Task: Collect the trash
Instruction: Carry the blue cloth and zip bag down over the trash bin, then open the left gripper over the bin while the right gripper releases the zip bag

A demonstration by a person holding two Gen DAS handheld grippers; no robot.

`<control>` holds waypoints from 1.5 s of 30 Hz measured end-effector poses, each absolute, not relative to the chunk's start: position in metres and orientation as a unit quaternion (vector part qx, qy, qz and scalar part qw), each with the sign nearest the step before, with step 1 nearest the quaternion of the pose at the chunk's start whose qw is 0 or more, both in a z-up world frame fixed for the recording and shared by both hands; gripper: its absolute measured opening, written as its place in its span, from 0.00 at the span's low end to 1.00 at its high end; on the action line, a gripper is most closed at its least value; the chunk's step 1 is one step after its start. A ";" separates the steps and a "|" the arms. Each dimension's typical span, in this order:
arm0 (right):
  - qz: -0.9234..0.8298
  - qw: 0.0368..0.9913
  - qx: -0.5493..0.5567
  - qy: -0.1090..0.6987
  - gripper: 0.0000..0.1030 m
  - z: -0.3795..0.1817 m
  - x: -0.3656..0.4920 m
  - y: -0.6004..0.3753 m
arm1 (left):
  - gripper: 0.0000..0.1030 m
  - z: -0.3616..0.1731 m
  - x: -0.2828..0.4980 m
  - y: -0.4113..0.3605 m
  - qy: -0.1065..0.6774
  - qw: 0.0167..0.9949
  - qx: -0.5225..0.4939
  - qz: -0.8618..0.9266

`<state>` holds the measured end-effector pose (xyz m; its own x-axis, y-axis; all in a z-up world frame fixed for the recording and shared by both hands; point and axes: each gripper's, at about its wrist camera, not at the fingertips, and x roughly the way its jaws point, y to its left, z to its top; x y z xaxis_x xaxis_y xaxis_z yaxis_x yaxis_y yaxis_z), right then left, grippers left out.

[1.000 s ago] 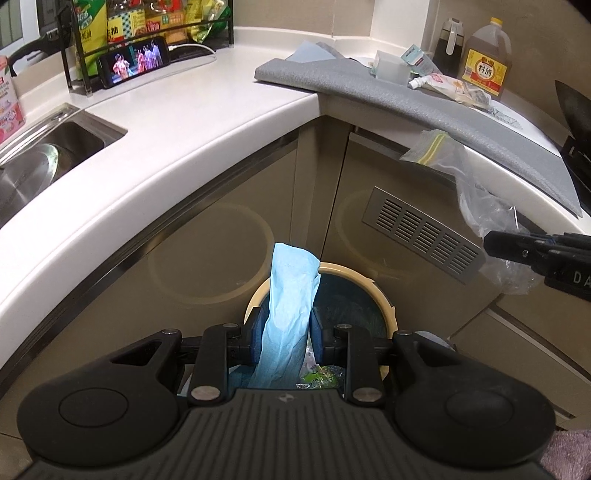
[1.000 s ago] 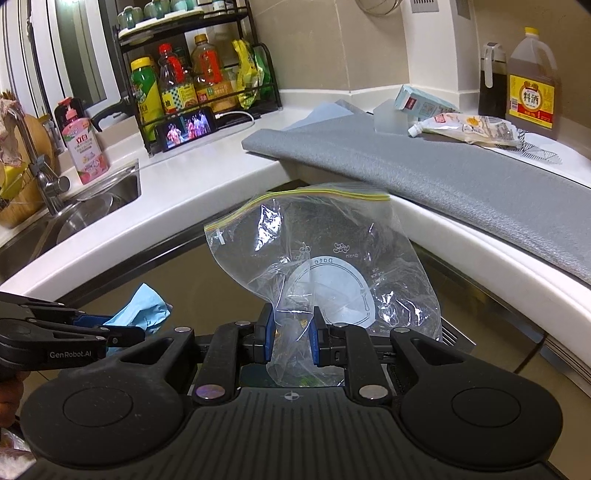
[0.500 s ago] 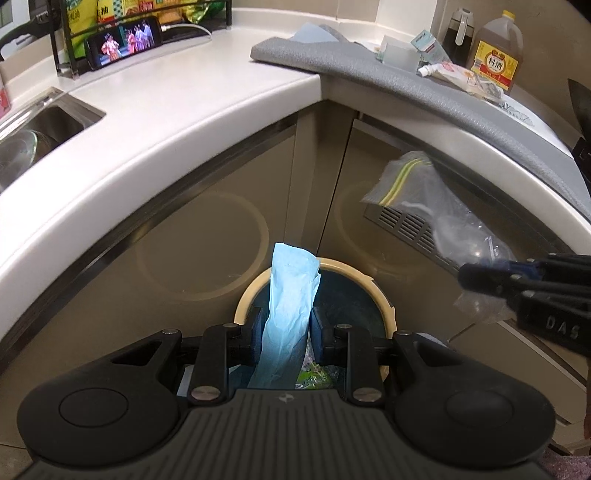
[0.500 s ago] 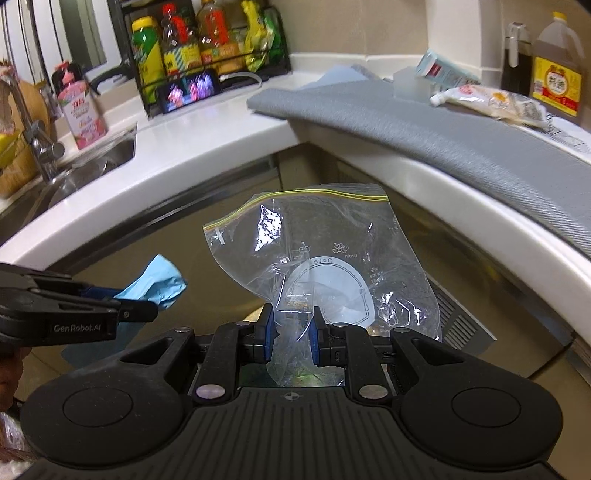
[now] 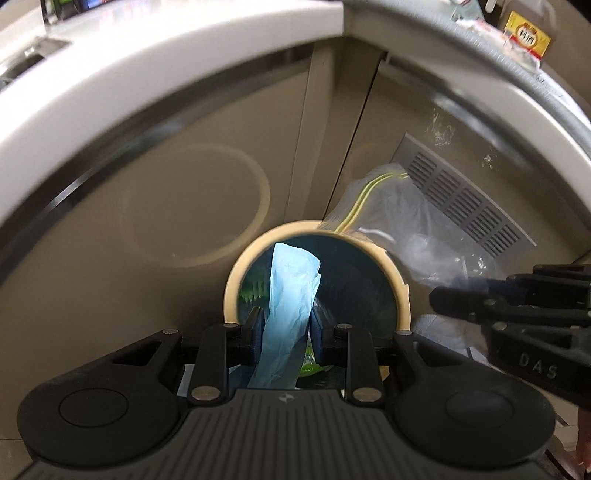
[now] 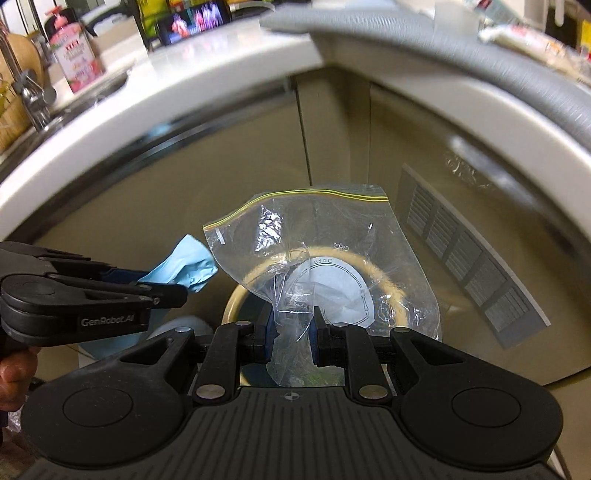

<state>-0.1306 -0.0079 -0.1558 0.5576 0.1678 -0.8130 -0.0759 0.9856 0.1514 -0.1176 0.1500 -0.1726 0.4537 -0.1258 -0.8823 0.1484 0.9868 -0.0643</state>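
A round bin (image 5: 232, 288) with a cream rim and dark liner stands on the floor against the corner cabinet; green scraps lie inside. My left gripper (image 5: 287, 325) is shut on a light blue crumpled sheet (image 5: 291, 291), which hangs over the bin's mouth. My right gripper (image 6: 292, 325) is shut on a clear zip bag (image 6: 332, 251) with a yellow-green seal, held over the bin rim (image 6: 236, 299). In the left wrist view the zip bag (image 5: 413, 221) and the right gripper (image 5: 436, 295) are at the right. The right wrist view has the left gripper (image 6: 183, 295) and the blue sheet (image 6: 184, 266) at the left.
The white counter edge (image 5: 177, 74) curves overhead, with beige cabinet doors and a grey vent grille (image 5: 469, 199) behind the bin. A grey mat (image 6: 480, 59), a sink tap (image 6: 33, 99), a pink bottle (image 6: 77, 59) and a phone (image 6: 195, 18) are on the counter. A hand (image 6: 14, 376) shows at lower left.
Both grippers have come down and forward from counter height to just above the bin, each keeping its hold. The bin now looks larger and the counter top has slid out of view.
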 end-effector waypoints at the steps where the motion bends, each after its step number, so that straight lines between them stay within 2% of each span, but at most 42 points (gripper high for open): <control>1: 0.070 0.877 0.050 0.472 0.20 -0.160 -0.128 -0.007 | 0.28 -0.177 -0.115 0.149 0.522 0.849 0.011 -0.079; 16: 0.061 0.822 0.093 0.559 0.20 -0.224 -0.087 -0.009 | 0.28 -0.231 -0.083 0.138 0.581 0.810 0.014 -0.077; 28: 0.054 0.790 0.126 0.598 0.20 -0.266 -0.060 -0.008 | 0.29 -0.261 -0.064 0.124 0.601 0.794 0.040 -0.074; 42: 0.029 0.767 0.139 0.626 0.20 -0.290 -0.039 -0.011 | 0.29 -0.288 -0.043 0.121 0.623 0.779 0.040 -0.062; 45: 0.022 0.766 0.138 0.628 0.23 -0.291 -0.037 -0.009 | 0.31 -0.290 -0.041 0.122 0.620 0.782 0.041 -0.060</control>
<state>-0.0374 -0.0088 -0.2912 0.2110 0.2066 -0.9554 0.1388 0.9612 0.2385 -0.0415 0.1223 -0.2901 0.2250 -0.0427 -0.9734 0.1446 0.9894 -0.0099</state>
